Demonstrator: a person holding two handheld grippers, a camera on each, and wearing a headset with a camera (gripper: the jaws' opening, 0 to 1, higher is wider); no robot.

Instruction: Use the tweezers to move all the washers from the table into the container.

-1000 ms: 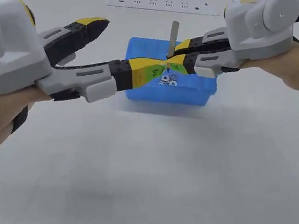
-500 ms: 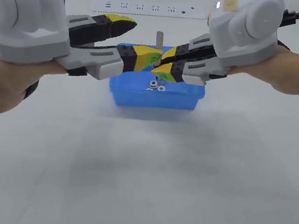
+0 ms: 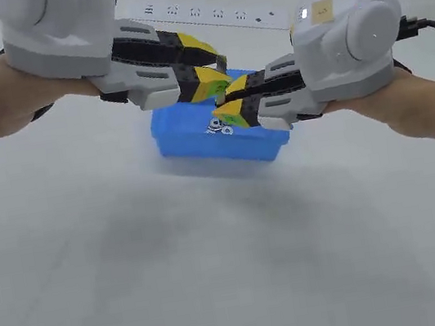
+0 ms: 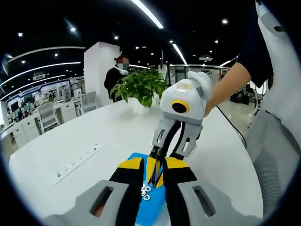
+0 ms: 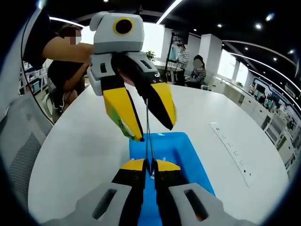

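While the left tongs [image 5: 155, 130] stand narrowly parted around the tweezers [image 5: 147, 150], seemingly placed to squeeze them, the right tongs [image 5: 150, 168] clamp the tweezers' end steady; washers [image 3: 221, 126] lie in the blue container [image 3: 196, 144] at 6 o'clock beneath.

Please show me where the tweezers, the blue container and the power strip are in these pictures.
tweezers [image 5: 148, 141]: right gripper view, on the thin metal shaft.
blue container [image 3: 203, 147]: head view, on its front wall.
power strip [image 3: 207, 16]: head view, on its top face, among the sockets.
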